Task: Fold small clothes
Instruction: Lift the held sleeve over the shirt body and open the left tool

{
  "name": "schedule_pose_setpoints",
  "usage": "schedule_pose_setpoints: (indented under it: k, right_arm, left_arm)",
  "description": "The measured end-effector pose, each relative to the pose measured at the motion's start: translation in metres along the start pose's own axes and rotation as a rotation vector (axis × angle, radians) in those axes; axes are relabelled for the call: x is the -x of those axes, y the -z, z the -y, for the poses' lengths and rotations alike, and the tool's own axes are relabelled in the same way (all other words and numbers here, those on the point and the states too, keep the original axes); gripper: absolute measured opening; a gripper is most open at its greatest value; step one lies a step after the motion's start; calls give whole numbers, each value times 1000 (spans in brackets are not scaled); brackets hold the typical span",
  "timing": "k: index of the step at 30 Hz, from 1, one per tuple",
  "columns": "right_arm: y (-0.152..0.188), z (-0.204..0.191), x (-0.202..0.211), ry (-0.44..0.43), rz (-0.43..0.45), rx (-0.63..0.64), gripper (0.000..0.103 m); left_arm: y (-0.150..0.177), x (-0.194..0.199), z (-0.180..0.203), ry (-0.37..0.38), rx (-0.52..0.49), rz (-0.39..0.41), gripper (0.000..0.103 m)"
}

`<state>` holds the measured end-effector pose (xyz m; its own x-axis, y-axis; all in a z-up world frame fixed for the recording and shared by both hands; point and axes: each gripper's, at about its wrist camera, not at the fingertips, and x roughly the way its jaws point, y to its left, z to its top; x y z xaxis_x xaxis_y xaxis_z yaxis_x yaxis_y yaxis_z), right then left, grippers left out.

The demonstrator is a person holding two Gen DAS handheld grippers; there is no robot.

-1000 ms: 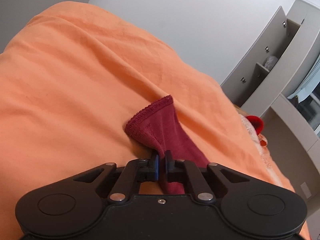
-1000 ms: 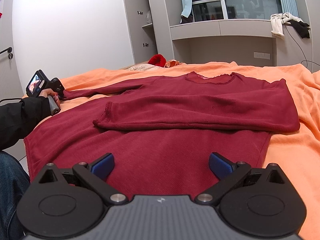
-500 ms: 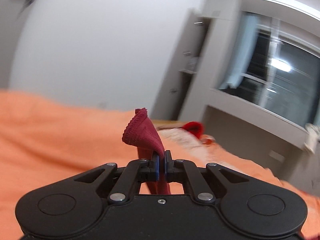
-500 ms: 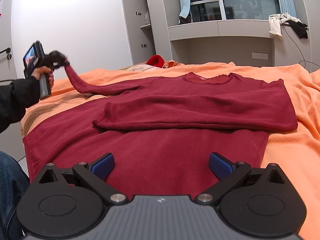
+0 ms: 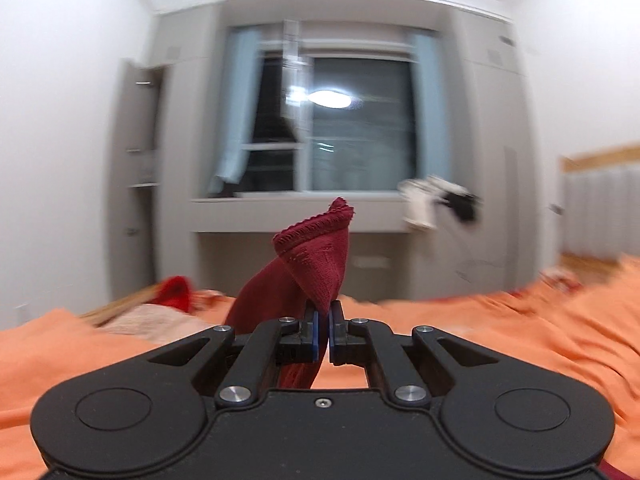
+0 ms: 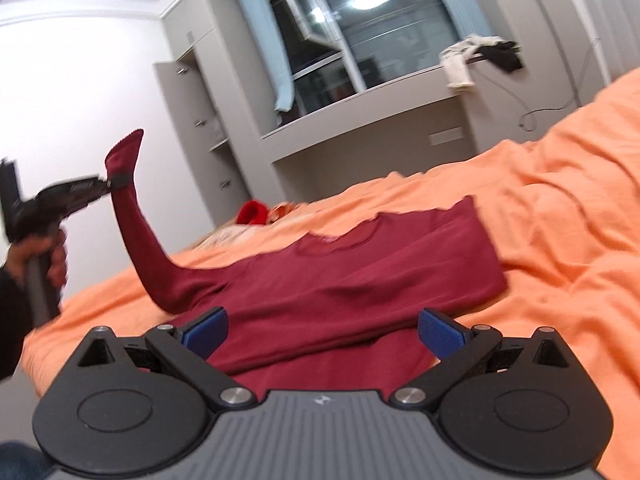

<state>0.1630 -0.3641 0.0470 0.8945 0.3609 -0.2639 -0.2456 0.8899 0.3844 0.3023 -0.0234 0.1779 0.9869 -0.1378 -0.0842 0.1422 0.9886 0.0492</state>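
A dark red long-sleeved top (image 6: 360, 280) lies on the orange bedspread (image 6: 560, 208), one sleeve folded across its body. My left gripper (image 5: 323, 332) is shut on the cuff end of the other sleeve (image 5: 316, 256), and the cuff sticks up past the pads. In the right wrist view that left gripper (image 6: 110, 182) is held high at the left by a hand (image 6: 36, 252), and the sleeve (image 6: 136, 240) rises steeply from the shoulder. My right gripper (image 6: 322, 330) hovers open over the lower part of the top, with nothing between its blue pads.
A red item and pale cloth (image 6: 252, 214) lie at the head of the bed. Grey cupboards (image 6: 192, 120) and a window ledge with draped white and black clothes (image 6: 476, 56) stand behind. A dark sleeve fills the left edge (image 6: 12, 312).
The left gripper has lifted the sleeve cuff off the bed and swung it up and round toward the window. The right gripper tilted and shifted slightly over the top.
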Motion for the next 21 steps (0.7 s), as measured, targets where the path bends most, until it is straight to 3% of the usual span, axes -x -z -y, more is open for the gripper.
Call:
schedule_pose_setpoints:
  k: [3, 8, 12, 15, 18, 20, 21]
  right_arm:
    - [-7, 13, 4, 59, 31, -35, 103]
    - [-14, 38, 6, 127, 40, -130, 103]
    - [-11, 41, 5, 152, 43, -130, 103]
    - [-11, 39, 3, 153, 46, -115, 103]
    - [-11, 36, -6, 153, 28, -96, 103]
    - [-11, 35, -13, 159, 5, -90, 103]
    - [-10, 35, -16, 163, -8, -88, 103]
  left_arm:
    - [22, -2, 63, 124, -87, -90, 4]
    - [93, 5, 144, 265, -208, -249, 4]
    - [147, 9, 162, 314, -248, -339, 4]
    - [165, 5, 155, 317, -228, -393, 6]
    - [158, 2, 139, 343, -204, -456, 24]
    - [155, 5, 134, 349, -196, -475, 50]
    - [153, 8, 133, 353, -197, -473, 56]
